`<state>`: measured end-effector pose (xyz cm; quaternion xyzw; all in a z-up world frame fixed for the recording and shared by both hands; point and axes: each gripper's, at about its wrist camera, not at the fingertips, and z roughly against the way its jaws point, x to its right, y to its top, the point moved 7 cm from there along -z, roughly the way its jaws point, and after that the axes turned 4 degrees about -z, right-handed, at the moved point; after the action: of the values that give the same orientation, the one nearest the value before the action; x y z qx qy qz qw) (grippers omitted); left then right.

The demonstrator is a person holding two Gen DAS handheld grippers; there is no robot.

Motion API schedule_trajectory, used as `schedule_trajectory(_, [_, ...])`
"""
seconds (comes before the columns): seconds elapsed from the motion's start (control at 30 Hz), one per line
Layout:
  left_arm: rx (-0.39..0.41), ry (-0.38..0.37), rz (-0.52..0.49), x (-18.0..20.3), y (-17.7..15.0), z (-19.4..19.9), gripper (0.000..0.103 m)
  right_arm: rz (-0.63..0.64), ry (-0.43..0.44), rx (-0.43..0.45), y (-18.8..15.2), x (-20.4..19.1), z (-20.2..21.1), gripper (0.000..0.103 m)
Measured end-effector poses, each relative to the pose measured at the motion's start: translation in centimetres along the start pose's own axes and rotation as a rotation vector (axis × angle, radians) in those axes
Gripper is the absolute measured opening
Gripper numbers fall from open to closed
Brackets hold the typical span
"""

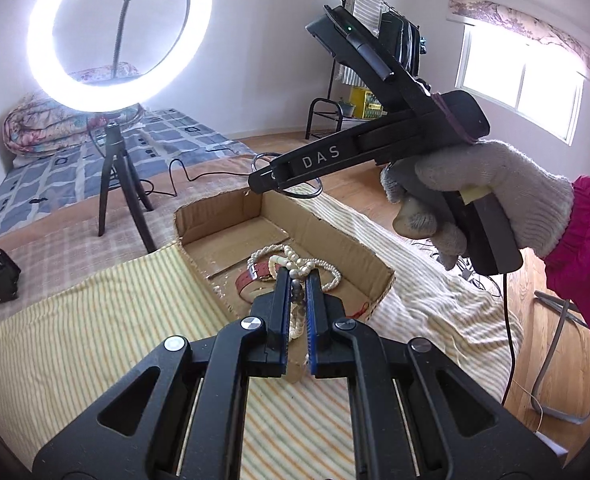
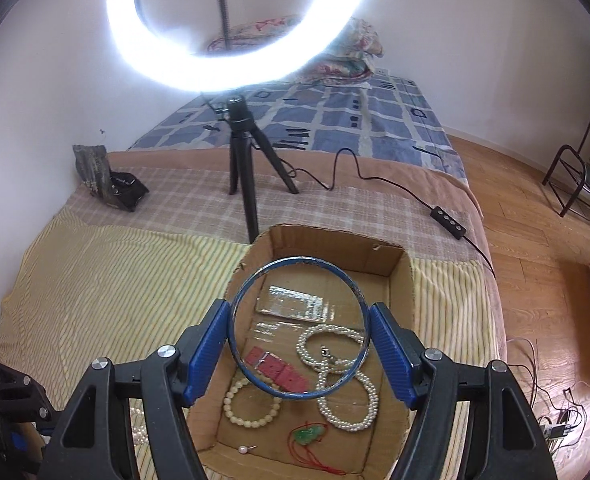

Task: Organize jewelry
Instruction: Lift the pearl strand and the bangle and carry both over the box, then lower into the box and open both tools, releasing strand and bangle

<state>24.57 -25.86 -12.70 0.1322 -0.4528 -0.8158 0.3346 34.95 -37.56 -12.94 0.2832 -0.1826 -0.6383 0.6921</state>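
We're over a bed (image 2: pixel 375 128) with a yellow striped cloth (image 2: pixel 115 280) near us, a plaid blanket (image 2: pixel 195 200) beyond it and a blue check quilt at the far end. A lit ring light (image 2: pixel 235 40) on a black tripod stands on the plaid; wood floor (image 2: pixel 535 240) to the right, window (image 1: pixel 523 84) on the far right wall. An open cardboard box (image 2: pixel 399 280) sits on the striped cloth. Right tool (image 2: pixel 299 344) is spread wide, pads pinching a thin blue bangle (image 2: pixel 239 296) by its outer rim, above the box. Left tool (image 1: pixel 298 280) is pressed together on a cream bead strand (image 1: pixel 295 316), near the box's near edge. Inside the box: pearl necklace (image 2: pixel 347 408), cream bead bracelet (image 2: pixel 251 404), red strap (image 2: pixel 283 372), green pendant (image 2: pixel 307 436).
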Motion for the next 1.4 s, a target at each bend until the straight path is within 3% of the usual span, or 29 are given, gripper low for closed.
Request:
schedule_trajectory(0.37, [-0.041,-0.001,-0.015,1.0,0.3,-4.1,0.004,-0.056,-0.021,-0.019,0.7,3.5,-1.8,0.072])
schedule_trajectory(0.9, [-0.127,0.047,-0.021,1.3,-0.9,-6.3,0.005,-0.064,-0.018,-0.070,1.0,2.9,-5.6,0.073])
schedule_trajectory(1.17, [-0.149,0.024,-0.007,1.3,-1.1,-6.8,0.006,-0.057,-0.026,-0.084,0.5,2.5,-6.4,0.073])
schedule_trajectory(1.2, [-0.150,0.025,-0.012,1.4,-1.1,-6.8,0.011,-0.059,-0.027,-0.080,0.6,2.5,-6.4,0.077])
schedule_trajectory(1.23, [-0.149,0.035,-0.022,1.4,-1.1,-6.8,0.035,-0.062,-0.024,-0.075,0.6,2.4,-6.5,0.089])
schedule_trajectory(1.27, [-0.140,0.047,-0.029,1.5,-1.1,-6.6,0.069,-0.064,-0.019,-0.069,0.6,2.3,-6.4,0.095])
schedule_trajectory(1.3, [-0.127,0.061,-0.031,1.4,-1.0,-6.5,0.083,-0.067,-0.016,-0.058,0.7,2.3,-6.3,0.102])
schedule_trajectory(1.33, [-0.108,0.087,-0.029,1.2,-0.8,-6.2,0.096,-0.068,-0.014,-0.048,0.8,2.2,-6.2,0.102])
schedule_trajectory(1.4, [-0.081,0.136,-0.020,0.8,-0.5,-5.7,0.099,-0.064,-0.024,-0.038,1.0,2.1,-6.1,0.102])
